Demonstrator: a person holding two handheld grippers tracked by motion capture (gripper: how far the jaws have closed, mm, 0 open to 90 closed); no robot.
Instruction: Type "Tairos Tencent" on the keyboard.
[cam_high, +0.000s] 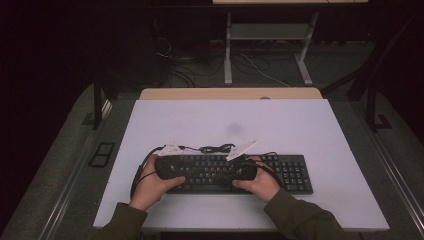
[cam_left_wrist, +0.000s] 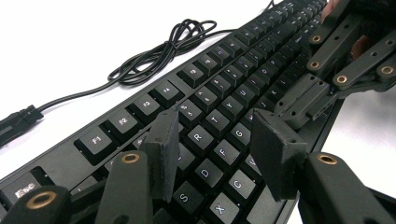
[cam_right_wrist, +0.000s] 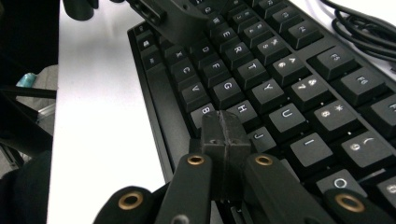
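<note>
— How did we judge the keyboard (cam_high: 280, 172)?

— It lay along the near edge of the white surface (cam_high: 280, 125), under both hands. It looked light, stiff and flat, with loose keycaps; we would have gripped its frame edge, not the keys.

— And our tools?

— The left tool (cam_left_wrist: 219, 140) had its jaws apart above the letter keys, gripping nothing. The right tool (cam_right_wrist: 225, 140) had its jaws together, its tip over the H key.

— The count?

— One keyboard, one coiled cable (cam_left_wrist: 159, 51) behind it, two tools.

Your black full-size keyboard (cam_high: 260, 172) lies flat, lengthwise across near part of white bench (cam_high: 300, 125); its black cable (cam_high: 217, 148) bunched just behind.
</note>
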